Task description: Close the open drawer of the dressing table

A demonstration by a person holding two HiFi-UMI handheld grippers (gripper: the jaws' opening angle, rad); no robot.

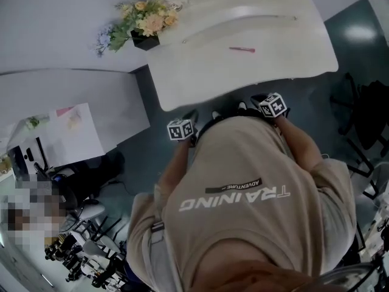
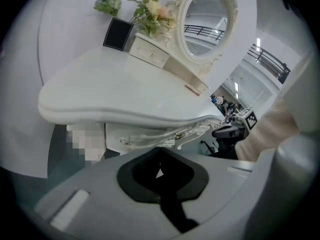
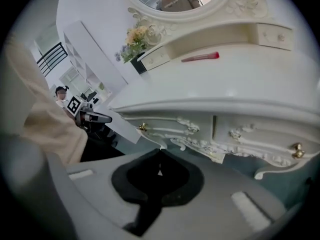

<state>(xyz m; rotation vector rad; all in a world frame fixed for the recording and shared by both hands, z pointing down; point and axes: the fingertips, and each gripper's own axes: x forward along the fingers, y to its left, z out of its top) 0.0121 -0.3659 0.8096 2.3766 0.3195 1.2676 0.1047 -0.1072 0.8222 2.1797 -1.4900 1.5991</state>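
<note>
Your left tongs (image 2: 159,154) and right tongs (image 3: 160,154) are both closed and empty. The drawer (image 3: 177,134) just ahead looks almost home under your desk (image 3: 240,84), so a last push probably remains.

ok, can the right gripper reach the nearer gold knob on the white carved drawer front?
Probably yes: the right gripper faces the white carved drawer front, tongs shut and empty, with open space up to the nearer gold knob.
</note>
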